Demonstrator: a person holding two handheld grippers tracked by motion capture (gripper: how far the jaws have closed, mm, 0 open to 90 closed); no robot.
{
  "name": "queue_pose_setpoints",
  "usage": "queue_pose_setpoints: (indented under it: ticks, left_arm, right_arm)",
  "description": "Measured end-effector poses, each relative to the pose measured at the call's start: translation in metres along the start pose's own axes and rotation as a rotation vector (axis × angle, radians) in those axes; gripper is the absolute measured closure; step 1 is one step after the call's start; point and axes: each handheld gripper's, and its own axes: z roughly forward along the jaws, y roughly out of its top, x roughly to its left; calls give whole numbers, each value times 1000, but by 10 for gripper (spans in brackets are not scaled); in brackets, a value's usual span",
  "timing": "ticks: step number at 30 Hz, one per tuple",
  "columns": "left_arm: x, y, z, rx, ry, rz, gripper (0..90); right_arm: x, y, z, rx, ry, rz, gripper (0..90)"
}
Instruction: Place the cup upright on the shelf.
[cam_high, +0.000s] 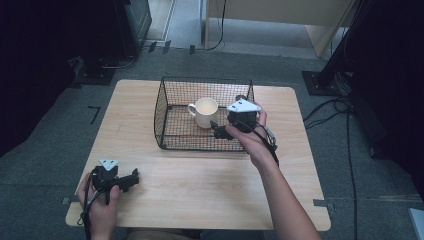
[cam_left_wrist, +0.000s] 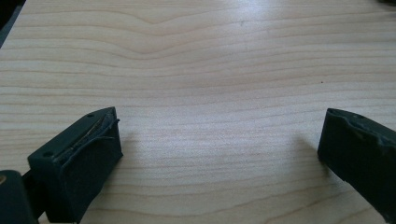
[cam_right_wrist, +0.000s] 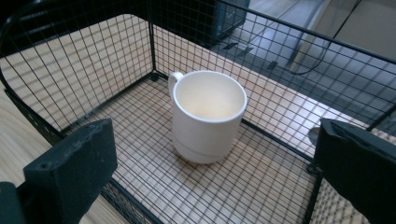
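Room: grey carpeted floor, dark stands and cables around a pale wooden table with rounded corners.
Basket: black wire basket sat on the far middle of the table, open at the top, its mesh floor showing the wood beneath.
Mug: cream mug stood upright inside the basket, toward the back and a little right of centre; handle pointed to the left in the high view. It looked empty in the right gripper view.
Right gripper: right gripper was held over the basket's near right part, just in front of the mug and apart from it. Jaws stood wide apart, nothing between them; in its own view they framed the mug from the near side.
Left gripper: left gripper rested low at the table's near left corner, well apart from the basket. Jaws were apart and empty, bare wood ahead of them.
Step in hand: judged an approach on the mug, before any grasp; the mug was not yet touched. A release just made cannot be ruled out.
Next move calls for: if a pick, the right gripper to advance and drop until the jaws straddle the mug's wall or body, then close. The opening looked wide enough for the body.
Risk: a jaw could catch the basket's front rim or push the mug along the mesh.
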Motion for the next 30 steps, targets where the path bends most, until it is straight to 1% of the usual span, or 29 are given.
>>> queue_pose_setpoints:
  ticks: [2, 5, 8, 17, 18, 24, 26, 30]
  left_arm:
    - [0, 0, 0, -1, 0, -1, 0]
    - [0, 0, 0, 2, 0, 1, 0]
    - [0, 0, 0, 0, 1, 2, 0]
    - [0, 0, 0, -1, 1, 1, 0]
    - [0, 0, 0, -1, 1, 1, 0]
    - [0, 0, 0, 0, 1, 1, 0]
    - [0, 0, 0, 1, 1, 2, 0]
    - [0, 0, 0, 2, 1, 3, 0]
  right_arm:
    - [1, -7, -3, -3, 5, 10, 0]
    - [3, -17, -8, -3, -4, 21, 0]
    - [4, -25, -16, -17, 5, 35, 0]
    - [7, -49, -41, -35, 11, 49, 0]
    - [8, -52, -44, -35, 11, 45, 0]
    - [10, -69, -62, -46, -1, 67, 0]
    - [10, -74, -67, -47, 1, 77, 0]
    - [6, -88, -76, -50, -13, 101, 0]
